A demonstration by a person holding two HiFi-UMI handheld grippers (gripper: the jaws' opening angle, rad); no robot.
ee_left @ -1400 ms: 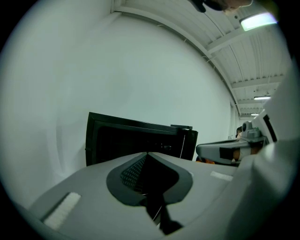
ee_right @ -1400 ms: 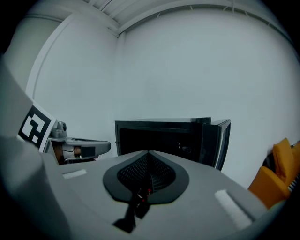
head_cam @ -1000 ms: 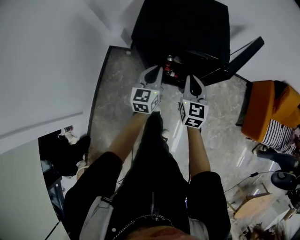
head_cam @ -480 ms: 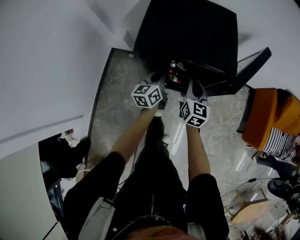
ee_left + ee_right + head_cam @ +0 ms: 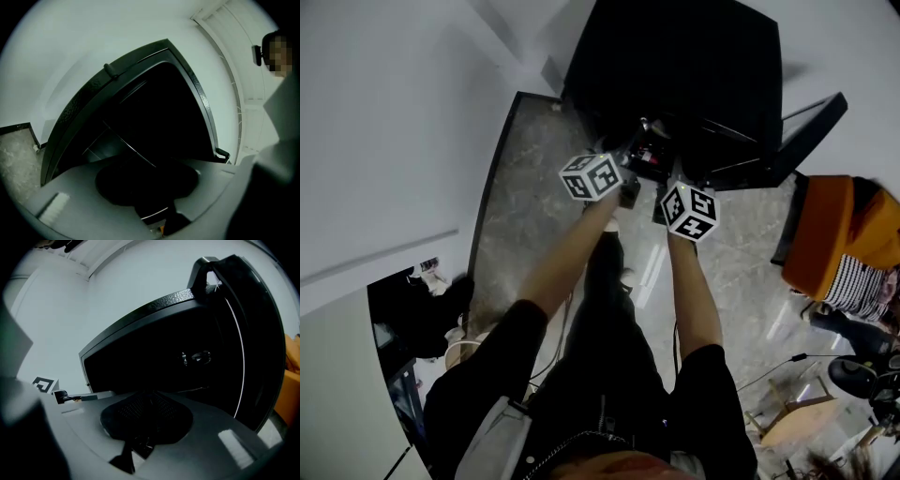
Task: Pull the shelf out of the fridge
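Observation:
A black mini fridge [image 5: 675, 66] stands on the stone floor against the white wall, its door [image 5: 797, 131] swung open to the right. In the opening, a shelf [image 5: 652, 159] carries small red and silvery items. My left gripper [image 5: 623, 186] is at the opening's left and my right gripper [image 5: 670, 192] is just beside it. In the left gripper view a thin shelf edge [image 5: 136, 152] crosses the dark interior, and the left gripper [image 5: 147, 187] jaws are opening with nothing seen between them. The right gripper [image 5: 145, 420] jaws are parting slightly before the dark cavity, also empty.
An orange chair [image 5: 834, 234] with a striped cloth [image 5: 853, 281] stands right of the open door. A wooden stool [image 5: 797, 412] and cables lie at the lower right. A dark doorway [image 5: 403, 319] is at the lower left. The person's legs are below the grippers.
Both grippers have moved forward from in front of the fridge up to its opening. The left gripper's marker cube has rolled sideways.

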